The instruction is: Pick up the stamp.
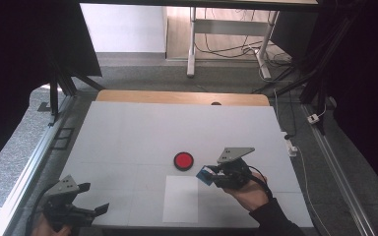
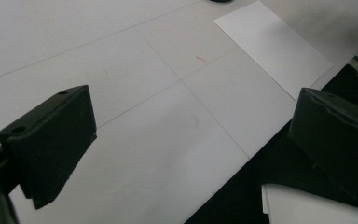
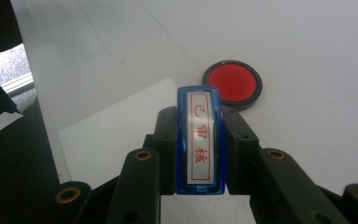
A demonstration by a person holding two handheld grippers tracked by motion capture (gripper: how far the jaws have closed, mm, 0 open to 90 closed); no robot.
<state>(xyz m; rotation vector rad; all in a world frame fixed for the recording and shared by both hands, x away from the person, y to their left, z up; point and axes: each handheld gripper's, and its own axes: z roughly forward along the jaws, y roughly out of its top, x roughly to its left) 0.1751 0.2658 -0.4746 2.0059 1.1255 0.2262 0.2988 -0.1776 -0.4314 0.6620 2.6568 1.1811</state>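
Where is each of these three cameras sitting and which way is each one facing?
High view: above the person's side, facing forward and down on the white table; shows both forearms, left gripper and right gripper.
Left gripper view: rides the left gripper, looking along its open jaws at the table and paper sheet.
Right gripper view: rides the right gripper, looking past its jaws, shut on the blue stamp, toward the red ink pad.
Shared: all three views catch the paper sheet; the high and right gripper views also share the ink pad and stamp.
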